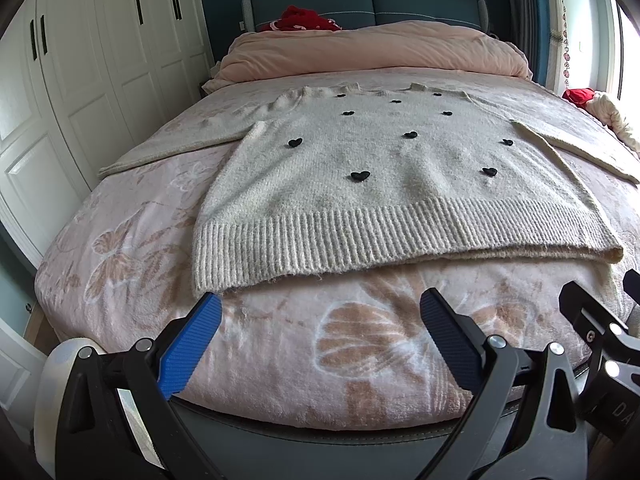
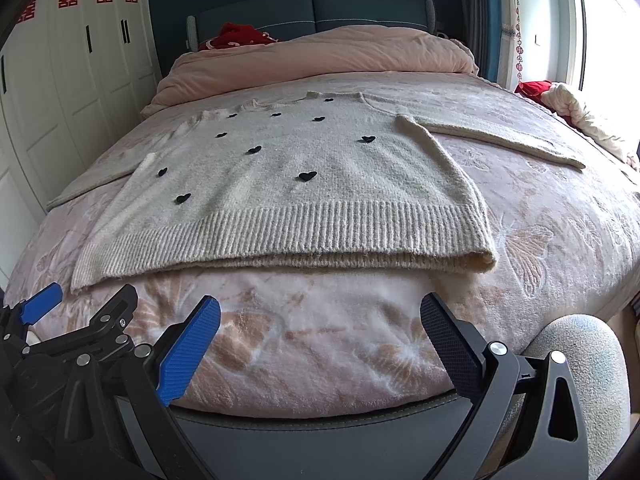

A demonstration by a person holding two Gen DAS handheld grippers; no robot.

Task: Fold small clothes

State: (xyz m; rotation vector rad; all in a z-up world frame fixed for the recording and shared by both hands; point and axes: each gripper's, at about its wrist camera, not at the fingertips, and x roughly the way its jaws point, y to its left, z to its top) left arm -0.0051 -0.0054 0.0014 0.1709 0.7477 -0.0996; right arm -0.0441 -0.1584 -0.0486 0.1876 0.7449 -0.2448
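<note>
A cream knit sweater (image 1: 360, 176) with small black hearts lies flat on the bed, front up, ribbed hem toward me, both sleeves spread out to the sides. It also shows in the right wrist view (image 2: 304, 192). My left gripper (image 1: 322, 308) is open and empty, just short of the hem above the bed's foot edge. My right gripper (image 2: 320, 310) is open and empty, also just short of the hem. The left gripper's fingers (image 2: 40, 308) show at the left of the right wrist view.
The bed (image 1: 280, 352) has a pink floral blanket. A rolled pink duvet (image 1: 372, 54) lies at the head, with red fabric (image 1: 304, 20) behind it. White wardrobe doors (image 1: 80, 80) stand on the left. Bundled clothes (image 2: 576, 116) lie at the right edge by the window.
</note>
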